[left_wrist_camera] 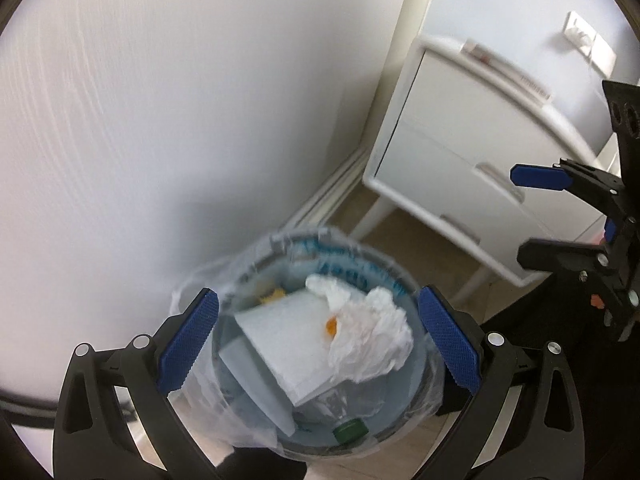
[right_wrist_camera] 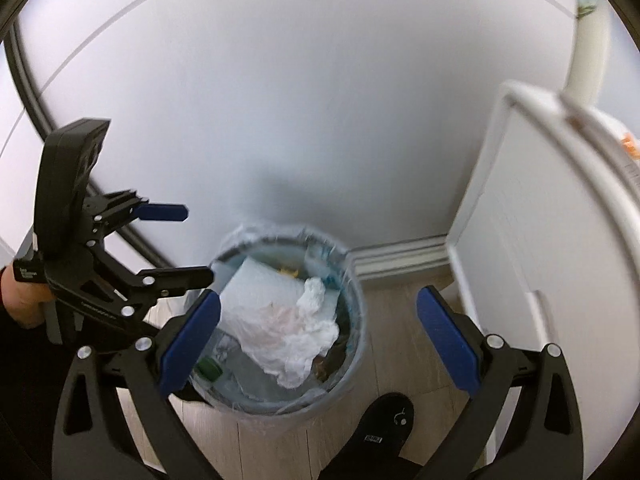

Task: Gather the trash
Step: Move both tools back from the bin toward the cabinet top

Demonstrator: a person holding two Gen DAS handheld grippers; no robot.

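Note:
A round trash bin (left_wrist_camera: 400, 272) lined with a clear plastic bag stands on the floor by the wall; it also shows in the right wrist view (right_wrist_camera: 356, 292). Inside lie a crumpled white tissue (left_wrist_camera: 368, 336) with an orange stain, a white paper sheet (left_wrist_camera: 288, 332) and a bottle with a green cap (left_wrist_camera: 351, 429). The tissue (right_wrist_camera: 304, 332) and cap (right_wrist_camera: 210, 368) show in the right view too. My left gripper (left_wrist_camera: 318, 340) is open and empty above the bin. My right gripper (right_wrist_camera: 318, 340) is open and empty above the bin's right side.
A white nightstand (left_wrist_camera: 460, 152) on legs stands right of the bin, seen also in the right wrist view (right_wrist_camera: 532, 216). A white wall (left_wrist_camera: 180, 120) with a baseboard is behind. A black shoe (right_wrist_camera: 384, 420) rests on the wood floor near the bin.

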